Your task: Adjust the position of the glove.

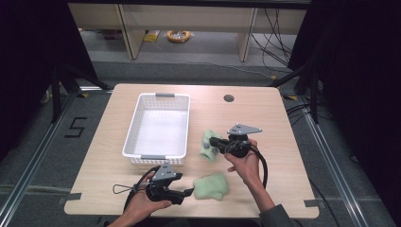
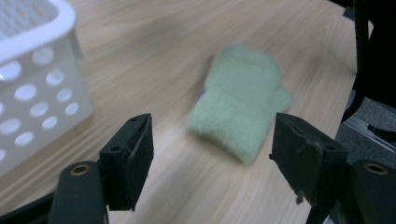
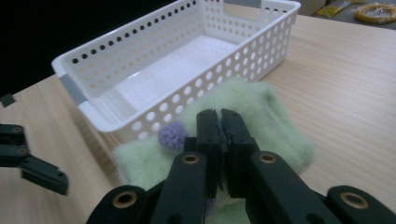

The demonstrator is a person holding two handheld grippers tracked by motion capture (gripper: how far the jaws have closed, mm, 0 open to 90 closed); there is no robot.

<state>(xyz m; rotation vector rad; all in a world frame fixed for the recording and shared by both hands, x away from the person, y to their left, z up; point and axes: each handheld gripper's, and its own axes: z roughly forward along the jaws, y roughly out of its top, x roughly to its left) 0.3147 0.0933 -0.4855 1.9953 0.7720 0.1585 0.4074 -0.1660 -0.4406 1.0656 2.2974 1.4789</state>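
Left gripper (image 1: 188, 193): held low at the near edge of the table (image 1: 265, 106), jaws pointing to the person's right. In the left gripper view its two black pads (image 2: 133, 158) stand wide apart with bare wood between them and nothing held.

Left hand (image 1: 142, 203): wrapped around the back of the left gripper, forearm coming in from the bottom of the high view.

Near mitten (image 1: 211, 186): a pale green fuzzy mitten lying flat on the table just ahead of the left gripper's fingertips, apart from them. In the left gripper view it lies beyond the gap, nearer the right-hand pad, cuff end toward the jaws; it looks blurred.

Basket (image 1: 134, 124): white perforated plastic, grey handle tabs on the short ends, inside bare. It stands beyond the left gripper and to the left of the right gripper's tips.

Far mitten (image 1: 206, 145): a second pale green mitten with a small purple patch (image 3: 172, 135), lying against the basket's near wall, directly under and around the right gripper's fingertips.

Right gripper (image 1: 213, 141): jaws pointing left toward the basket. In the right gripper view the two jaws are pressed together over the far mitten, with green fabric all round them; whether any fabric is pinched between them I cannot tell.

Right hand (image 1: 246, 165): grips the right gripper's body from behind.
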